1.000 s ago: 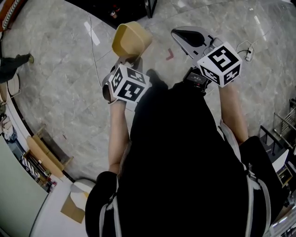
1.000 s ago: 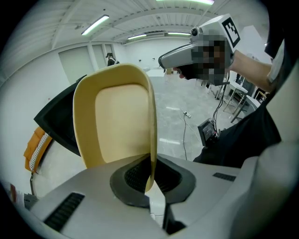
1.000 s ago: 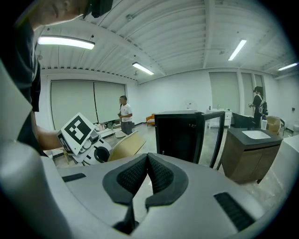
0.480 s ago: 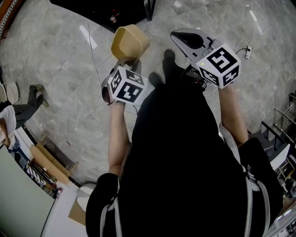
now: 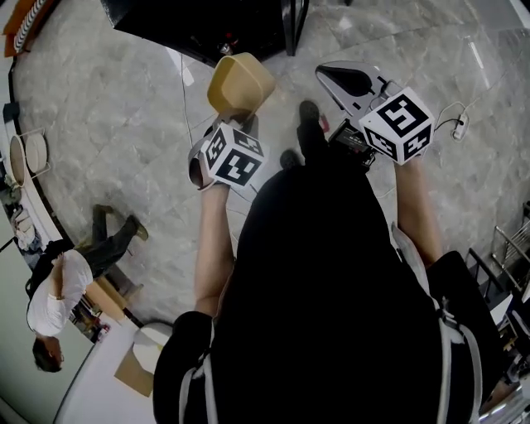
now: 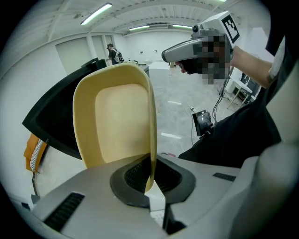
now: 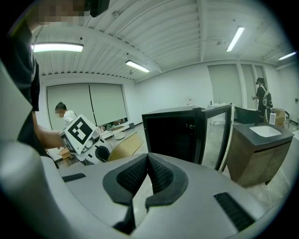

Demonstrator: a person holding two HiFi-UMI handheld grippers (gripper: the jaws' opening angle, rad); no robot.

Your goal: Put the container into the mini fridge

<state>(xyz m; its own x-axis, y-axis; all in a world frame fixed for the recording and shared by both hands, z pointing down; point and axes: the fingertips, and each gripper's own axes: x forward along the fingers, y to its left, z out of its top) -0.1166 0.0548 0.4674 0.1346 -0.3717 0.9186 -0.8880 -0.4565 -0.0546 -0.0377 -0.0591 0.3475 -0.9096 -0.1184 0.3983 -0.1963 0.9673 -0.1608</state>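
A tan plastic container (image 5: 240,83) hangs over the floor in front of the black mini fridge (image 5: 207,25), whose glass door (image 5: 294,21) stands open. My left gripper (image 5: 236,118) is shut on the container's rim. In the left gripper view the thin wall of the container (image 6: 117,121) is pinched between the pads of the left gripper (image 6: 149,179), with its hollow facing left. My right gripper (image 5: 352,83) is held level beside it, shut and empty. The right gripper view looks over the closed right gripper (image 7: 147,175) into the dark fridge (image 7: 173,135) and at its door (image 7: 217,133).
A person (image 5: 66,281) stands on the marble floor at lower left. A thin cable (image 5: 178,108) runs along the floor, and a power strip (image 5: 460,124) lies at right. A dark cabinet with a sink (image 7: 261,149) stands right of the fridge.
Both grippers and the container have come closer to the fridge, which shows more at the top of the view. A person has walked in at lower left.
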